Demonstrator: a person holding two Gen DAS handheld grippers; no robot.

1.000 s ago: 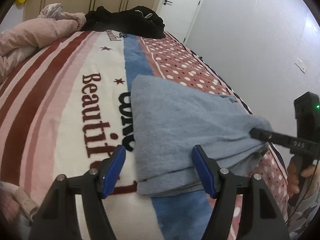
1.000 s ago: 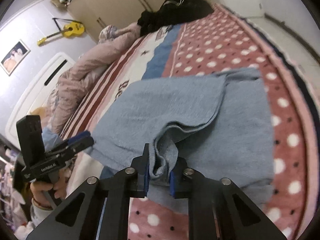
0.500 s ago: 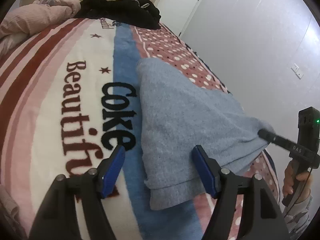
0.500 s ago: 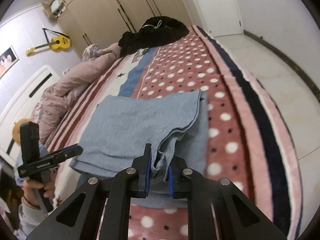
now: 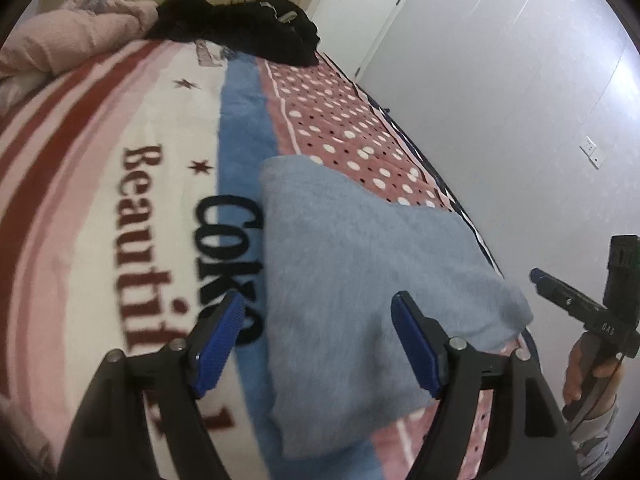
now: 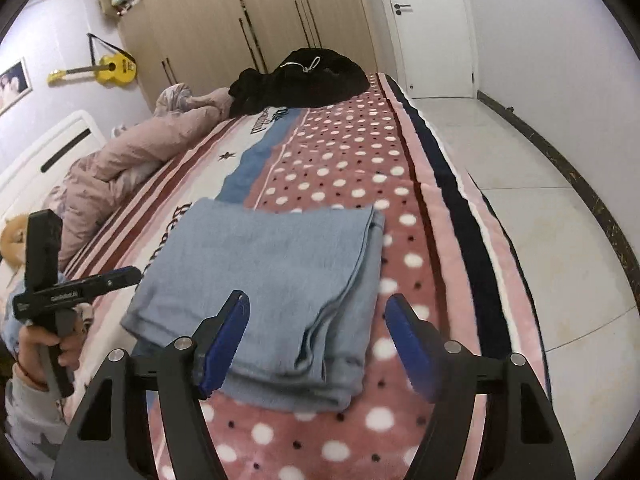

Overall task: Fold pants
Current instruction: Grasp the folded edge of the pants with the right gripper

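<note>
The light blue pants (image 6: 276,276) lie folded in a flat stack on the patterned bed blanket (image 6: 344,160). They also show in the left wrist view (image 5: 360,292). My right gripper (image 6: 316,336) is open and empty, held just above the near end of the stack. My left gripper (image 5: 320,340) is open and empty above the pants' near left edge. The left gripper shows in the right wrist view (image 6: 120,276) beside the stack. The right gripper shows in the left wrist view (image 5: 538,276), off the pants' right corner.
A black pile of clothes (image 6: 304,76) lies at the far end of the bed. A pink quilt (image 6: 132,156) is bunched along the left side. The bed's right edge (image 6: 460,208) drops to a tiled floor (image 6: 540,152). Wardrobes (image 6: 260,20) stand behind.
My right gripper has opened and let go of the pants' edge, which now lies flat on the stack. Both grippers have drawn back a little.
</note>
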